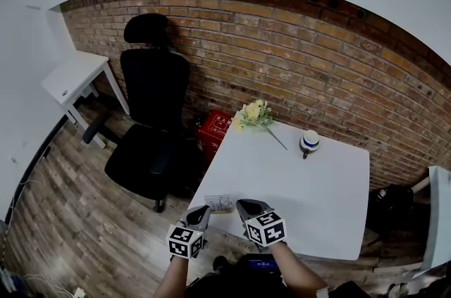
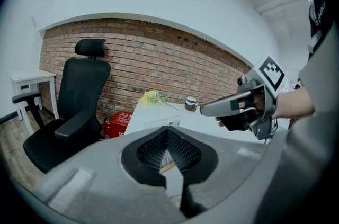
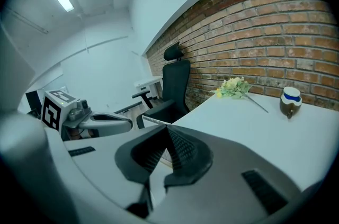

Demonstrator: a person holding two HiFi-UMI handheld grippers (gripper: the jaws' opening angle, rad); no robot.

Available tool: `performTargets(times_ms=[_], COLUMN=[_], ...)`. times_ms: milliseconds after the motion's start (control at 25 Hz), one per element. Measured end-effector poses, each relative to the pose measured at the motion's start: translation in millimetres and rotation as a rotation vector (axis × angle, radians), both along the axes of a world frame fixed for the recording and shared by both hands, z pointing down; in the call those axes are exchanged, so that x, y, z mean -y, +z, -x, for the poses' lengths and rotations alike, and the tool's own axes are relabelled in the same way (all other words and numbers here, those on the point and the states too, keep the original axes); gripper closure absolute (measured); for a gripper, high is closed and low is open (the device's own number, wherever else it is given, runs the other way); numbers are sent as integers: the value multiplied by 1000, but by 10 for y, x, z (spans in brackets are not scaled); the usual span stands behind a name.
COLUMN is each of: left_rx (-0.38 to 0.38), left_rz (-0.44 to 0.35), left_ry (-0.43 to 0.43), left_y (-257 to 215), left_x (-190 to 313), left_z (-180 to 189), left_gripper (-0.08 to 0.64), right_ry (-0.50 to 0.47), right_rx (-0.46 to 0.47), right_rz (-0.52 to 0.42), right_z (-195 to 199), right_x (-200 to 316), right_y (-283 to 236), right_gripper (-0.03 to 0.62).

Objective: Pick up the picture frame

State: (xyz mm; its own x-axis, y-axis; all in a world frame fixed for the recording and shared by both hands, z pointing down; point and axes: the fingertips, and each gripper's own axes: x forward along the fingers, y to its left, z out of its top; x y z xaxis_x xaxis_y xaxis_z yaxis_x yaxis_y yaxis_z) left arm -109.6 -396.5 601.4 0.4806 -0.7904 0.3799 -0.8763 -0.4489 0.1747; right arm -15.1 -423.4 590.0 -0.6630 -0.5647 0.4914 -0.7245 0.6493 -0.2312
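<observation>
Fingers (image 2: 153, 150) pressed together on nothing on both your left gripper (image 1: 203, 210) and right gripper (image 1: 245, 205) — the picture frame (image 1: 219, 203) sits between them at the table's (image 1: 317, 198) near-left edge, so pushing in unopened could knock it onto the floor (image 1: 84, 219).

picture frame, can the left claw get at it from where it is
Probably yes: the frame sits at the table corner just ahead of the left claw, nothing between them, but the claw is shut.
</observation>
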Motion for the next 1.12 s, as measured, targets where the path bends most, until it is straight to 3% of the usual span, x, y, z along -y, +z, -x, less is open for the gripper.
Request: performTargets(times_ms=[640,760,880,1120], left_rx=[-1,7,20,59], left_rz=[-9,18,57,111], left_ry=[-43,-61,-70,-50], left_y=[95,229,409,765], left_x=[68,107,135,230], left_z=[125,185,209,189], left_gripper=[548,544,475,417], right_ry=[-54,-60,-60,-61], right_rx=[11,3,-8,-25], right_rz=[48,65,85,109], right_z=[91,125,134,202], right_x=[11,55,80,136], right_y=[229,368,541,882], right_gripper=[578,491,460,436])
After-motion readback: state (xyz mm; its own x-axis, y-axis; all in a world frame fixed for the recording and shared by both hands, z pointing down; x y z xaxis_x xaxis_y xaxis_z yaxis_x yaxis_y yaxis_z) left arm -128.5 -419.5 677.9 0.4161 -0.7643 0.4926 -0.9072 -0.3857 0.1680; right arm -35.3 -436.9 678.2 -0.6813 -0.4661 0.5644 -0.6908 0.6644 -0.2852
